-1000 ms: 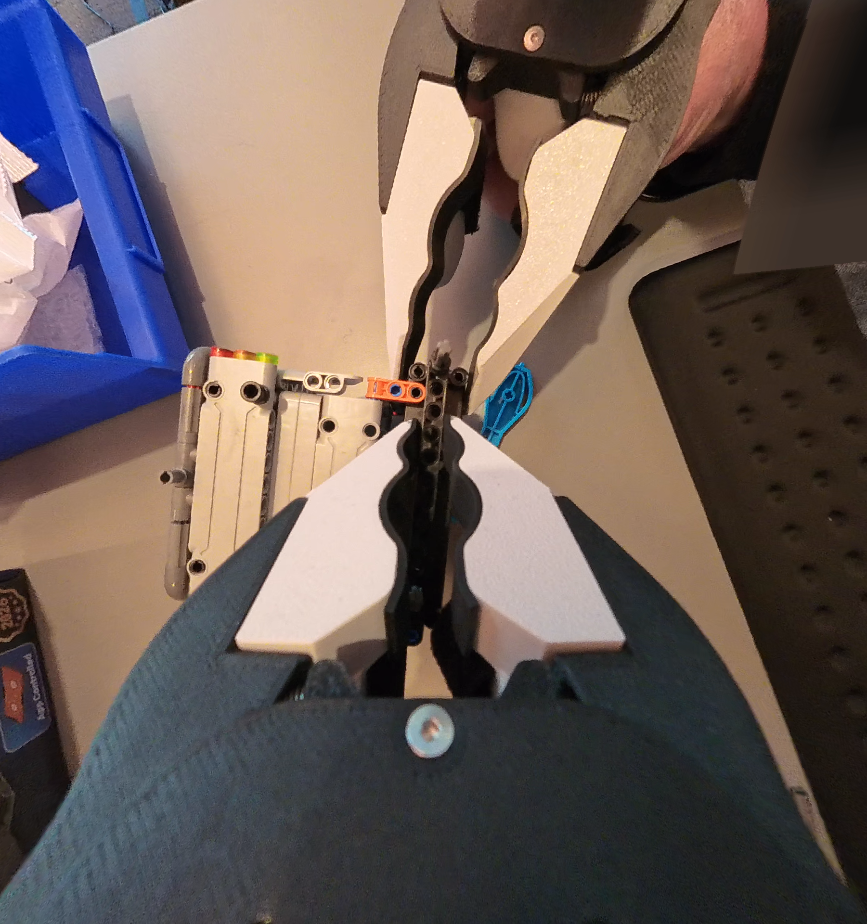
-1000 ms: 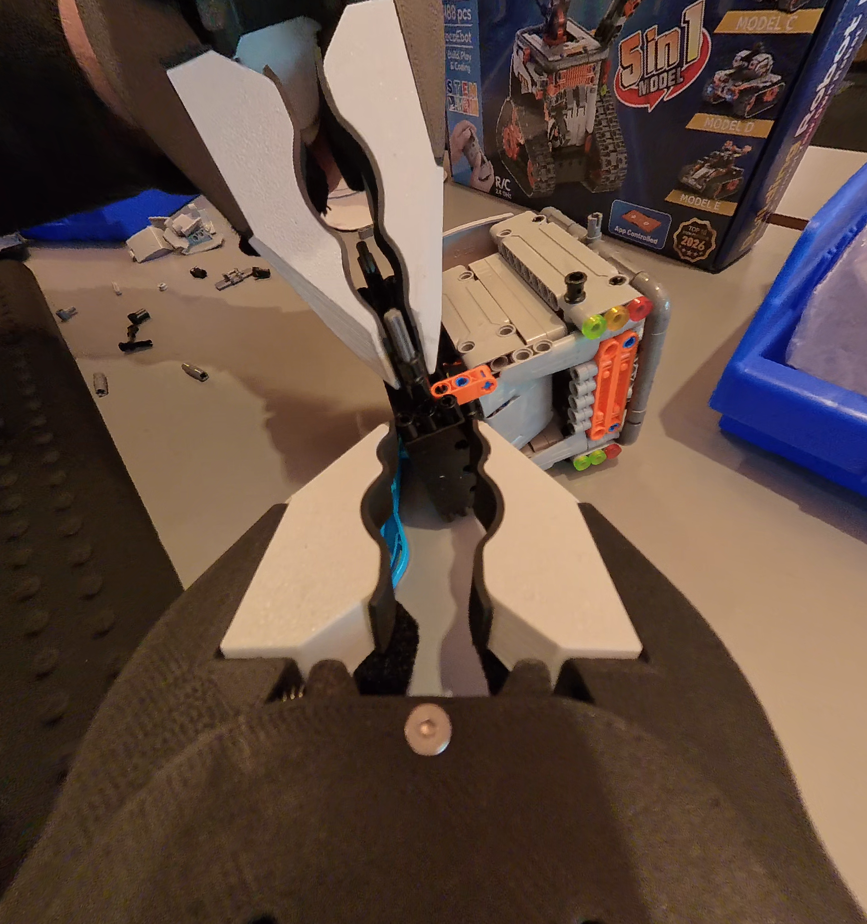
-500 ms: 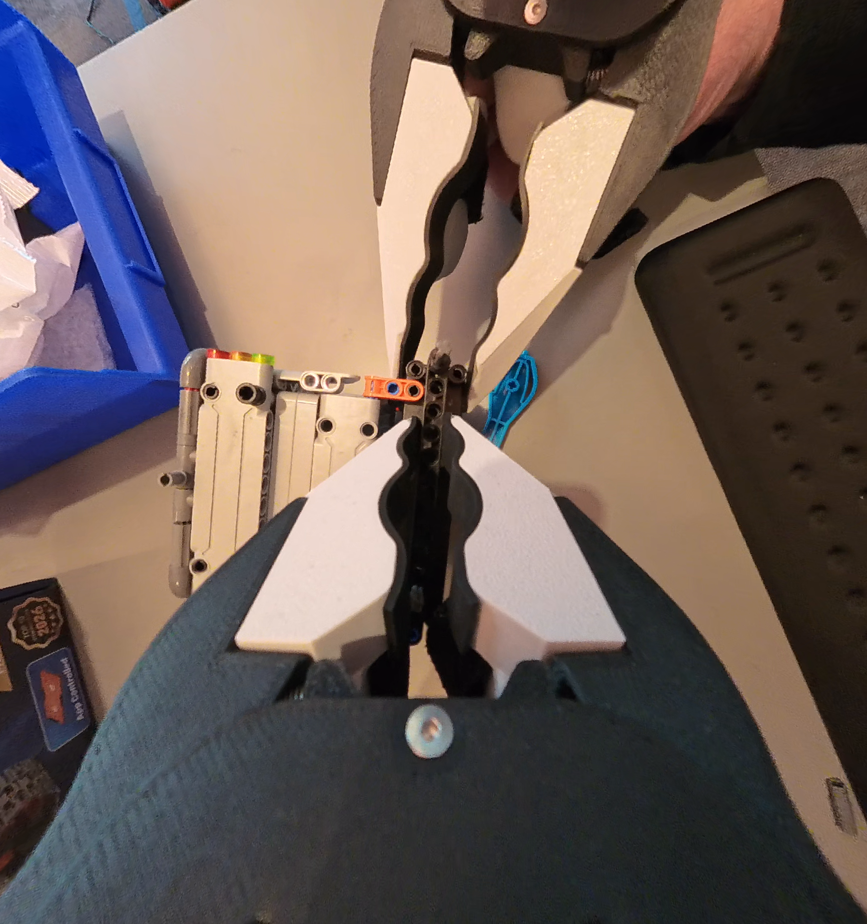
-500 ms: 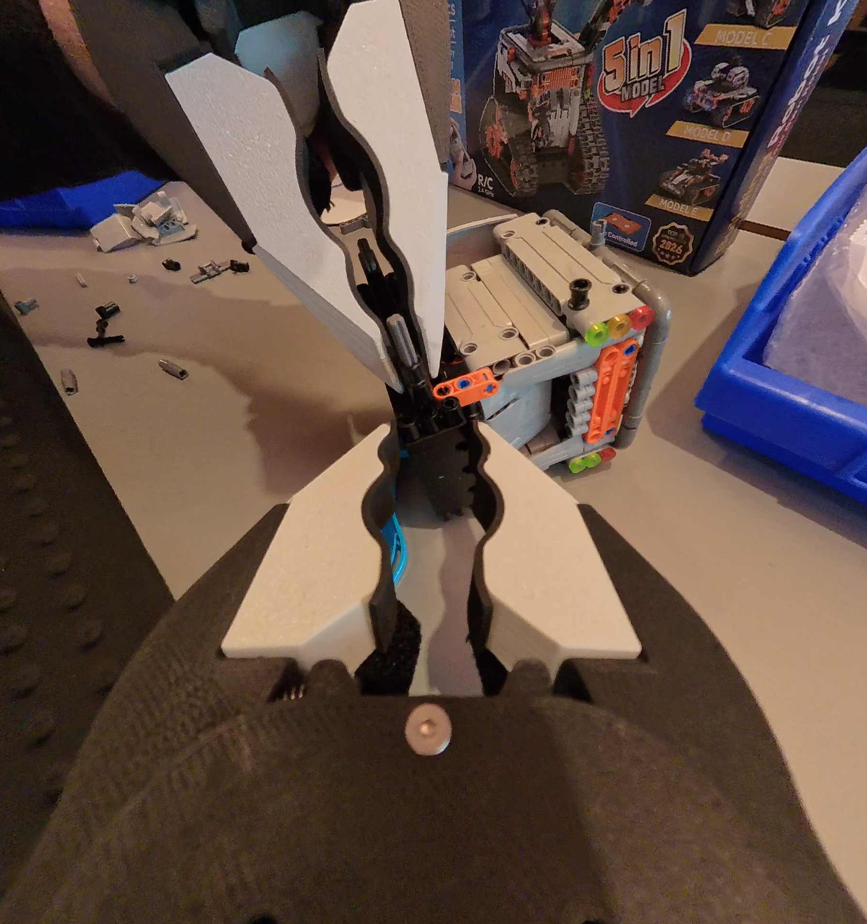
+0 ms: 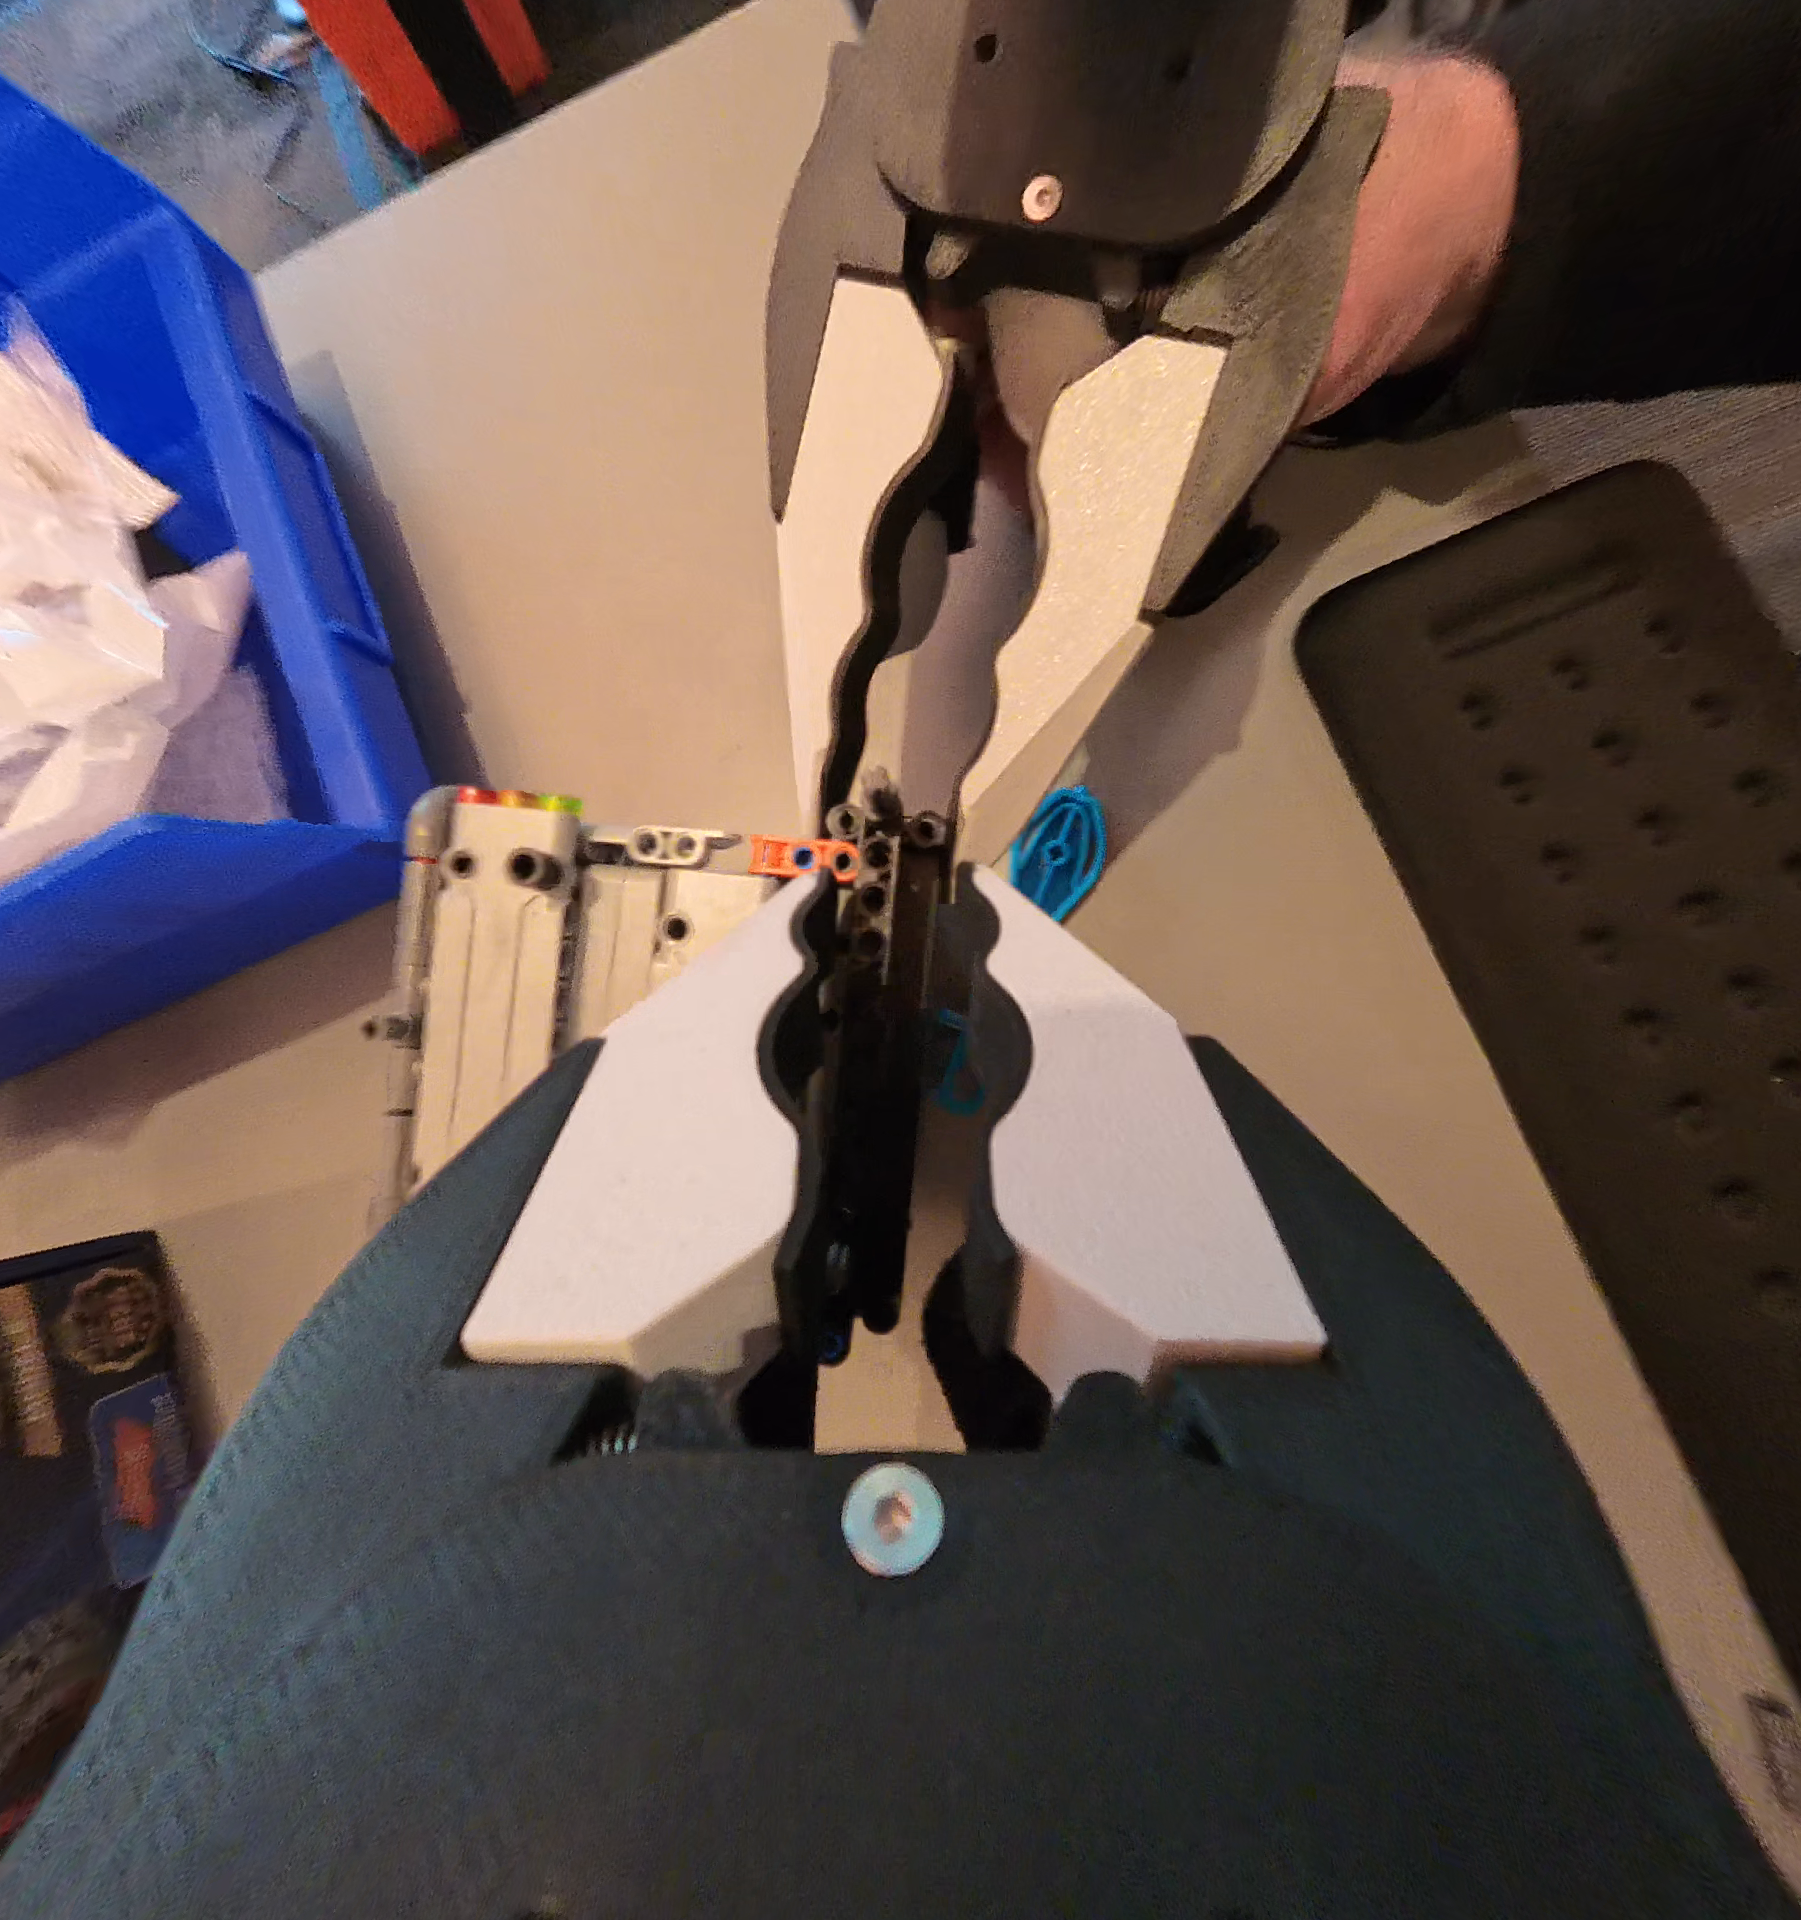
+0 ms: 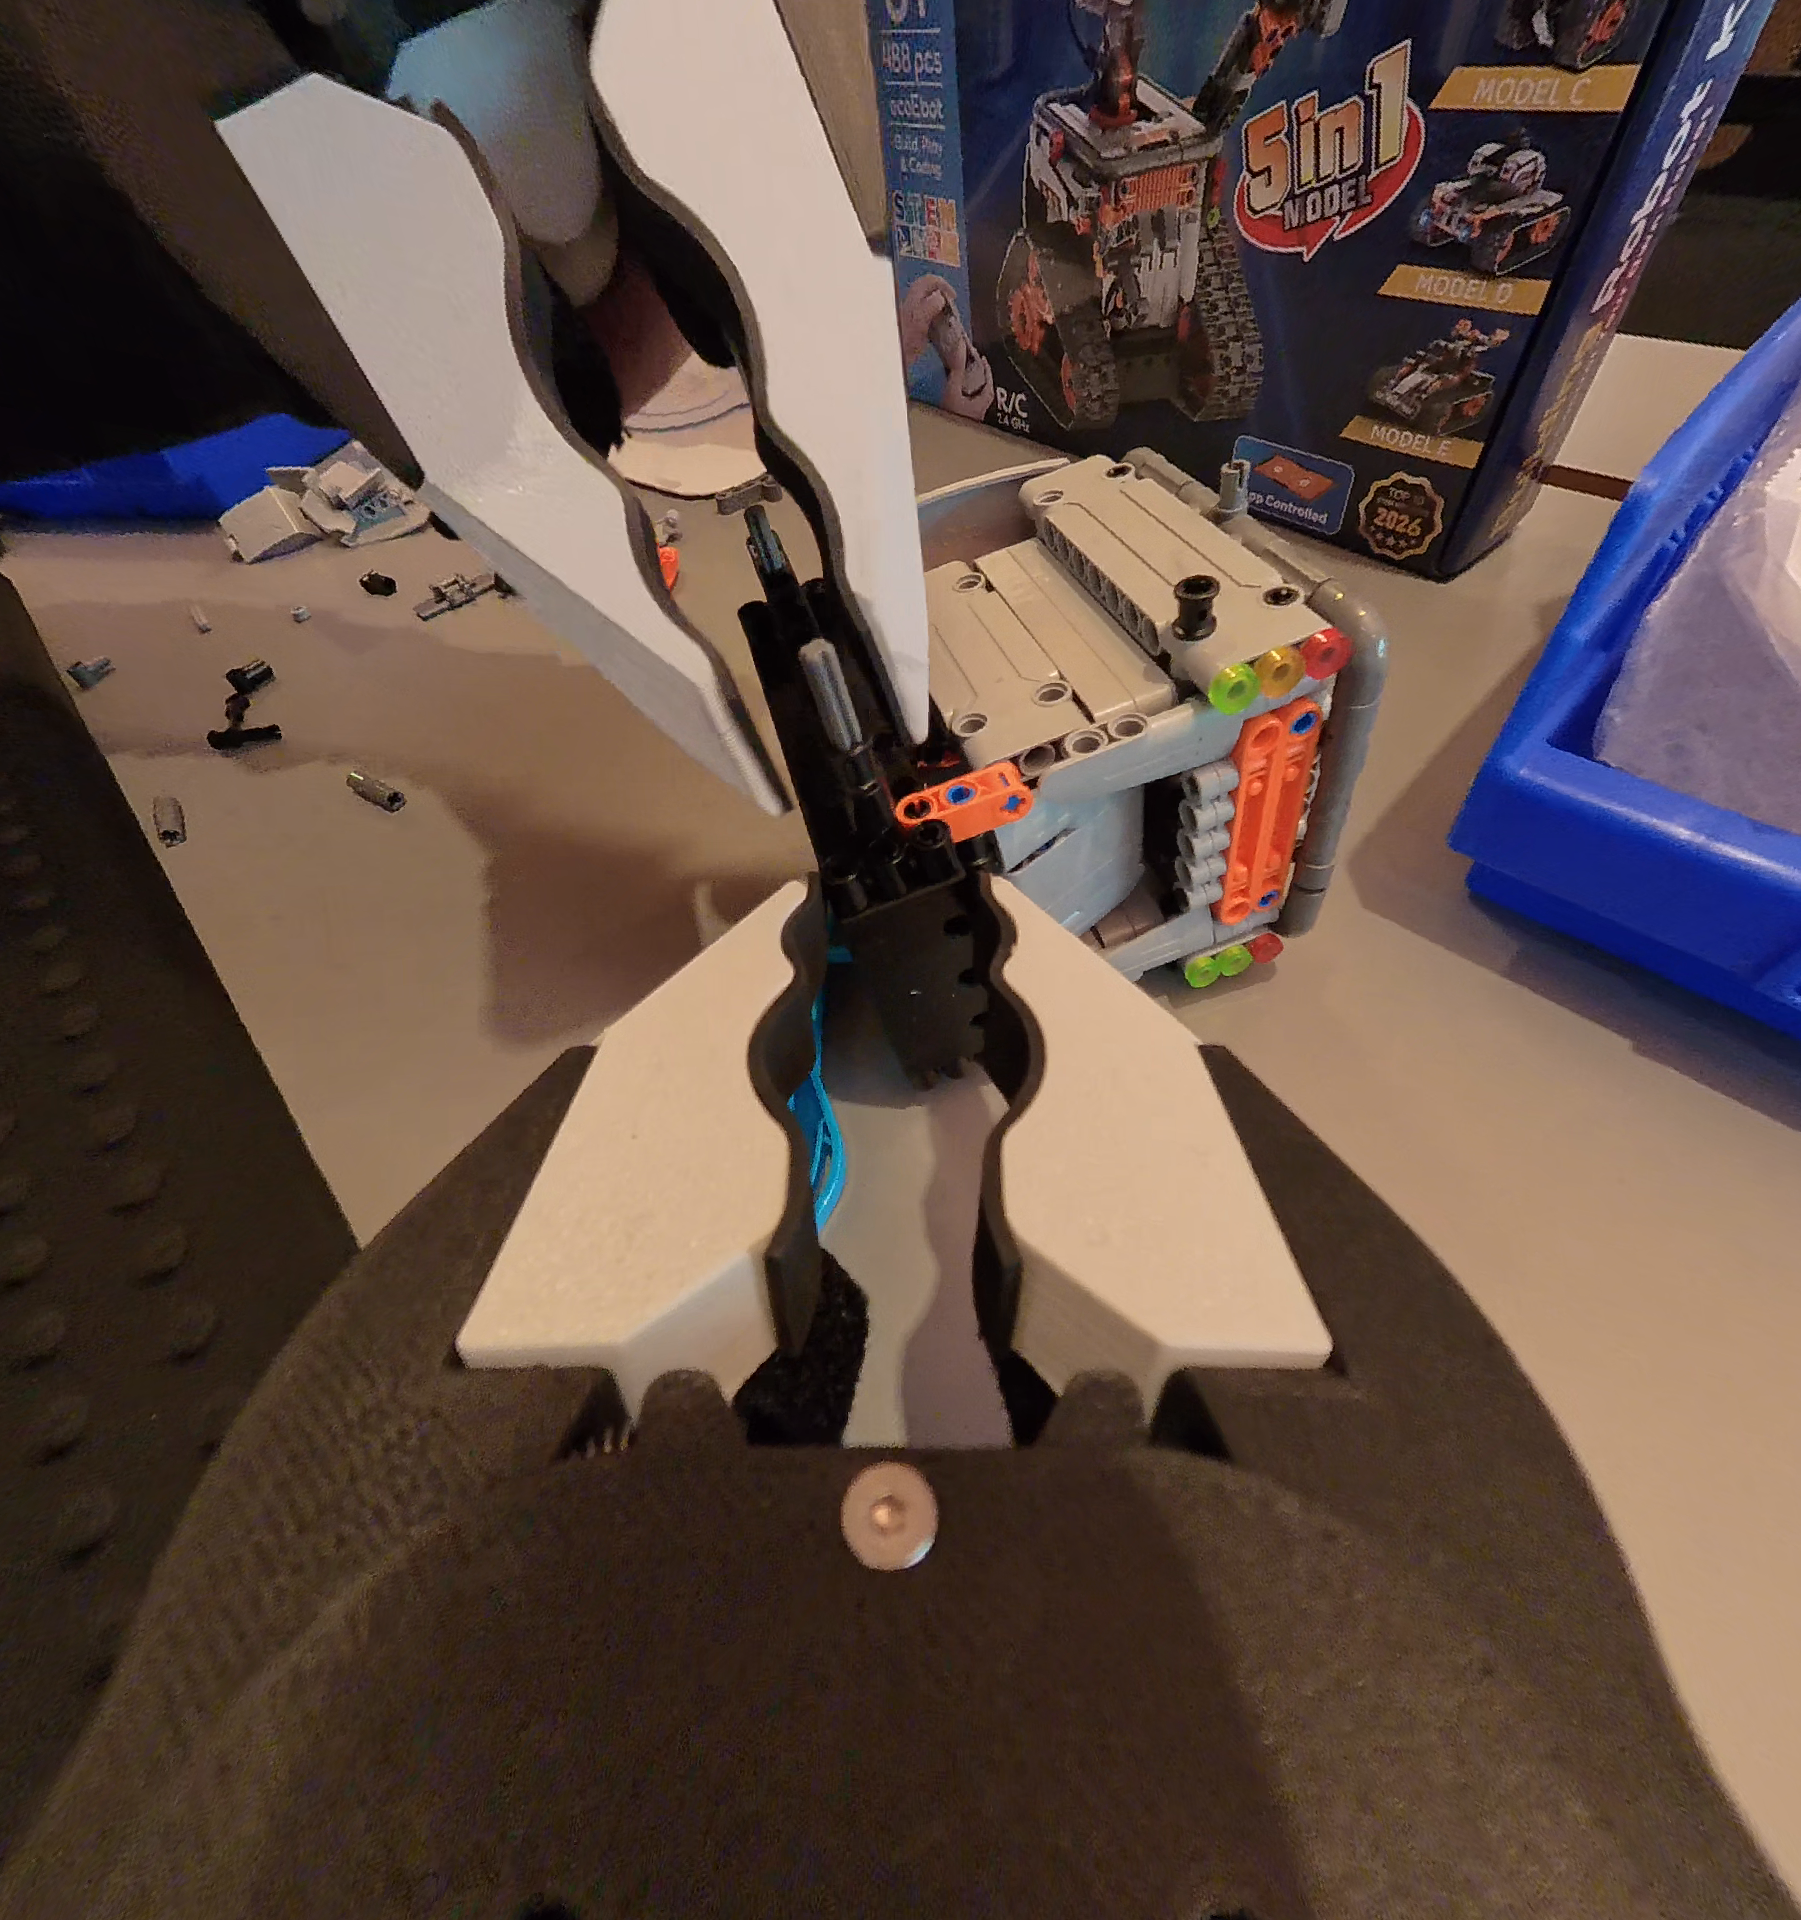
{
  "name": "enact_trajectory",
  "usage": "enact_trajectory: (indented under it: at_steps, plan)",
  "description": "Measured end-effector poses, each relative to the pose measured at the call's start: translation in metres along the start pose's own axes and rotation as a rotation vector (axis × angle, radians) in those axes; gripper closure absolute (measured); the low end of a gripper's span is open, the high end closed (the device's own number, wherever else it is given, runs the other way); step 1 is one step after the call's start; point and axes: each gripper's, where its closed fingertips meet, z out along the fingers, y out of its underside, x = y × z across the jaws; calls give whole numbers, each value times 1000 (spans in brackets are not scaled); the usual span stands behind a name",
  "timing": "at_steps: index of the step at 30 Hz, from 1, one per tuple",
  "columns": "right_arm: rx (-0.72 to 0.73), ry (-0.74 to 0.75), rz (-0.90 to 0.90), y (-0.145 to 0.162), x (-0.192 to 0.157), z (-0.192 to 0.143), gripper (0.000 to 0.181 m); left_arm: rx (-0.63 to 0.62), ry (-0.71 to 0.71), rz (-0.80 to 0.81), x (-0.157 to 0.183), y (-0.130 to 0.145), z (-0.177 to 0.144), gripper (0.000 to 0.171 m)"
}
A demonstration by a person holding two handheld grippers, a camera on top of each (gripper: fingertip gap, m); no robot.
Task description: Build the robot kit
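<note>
While the left gripper is seen from its own wrist cam, its fingers are closed down narrow on a black beam assembly that runs lengthwise between the pads. Opp. it, at the far side, the right gripper is pointed back toward the cam, its tips pinched on the far end of the same black assy. A grey brick model is set just left of the fingers, w/ an orange connector at its far-right corner touching the black assy. A blue curved part is seen just right of the tips, on the table. A blue bin w/ white plastic bags is placed far left; a black dimpled mat is laid at right.

From the right wrist cam, the right gripper is shown nearly closed, its fingers clamped on the toothed black block at the near end of the black beam assembly. The left gripper is angled down from far left, gripping the assy's upper part. The grey brick model is seen right of the tips, on the table; the orange connector is touching the black assy. The blue curved part is partly hidden behind the left finger. A printed toy box is stood far right, the blue bin at right. Small loose pieces are scattered far left.
</note>
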Motion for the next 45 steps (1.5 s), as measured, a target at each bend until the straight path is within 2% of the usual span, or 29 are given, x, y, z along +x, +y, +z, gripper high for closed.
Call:
enact_trajectory:
  at_steps: [4,22,42,45]
  plan:
    - [-1,-3,0,0,0,0,156,-19,-37,17,-4,0,0,165]
    - [-7,-29,18,2,0,-1,157,-66,-9,42,-2,0,2,166]
    - [-9,-4,-15,2,0,-1,157,-44,68,-39,-2,0,3,165]
    - [-9,-13,-10,2,0,-1,157,-44,50,24,-1,1,3,165]
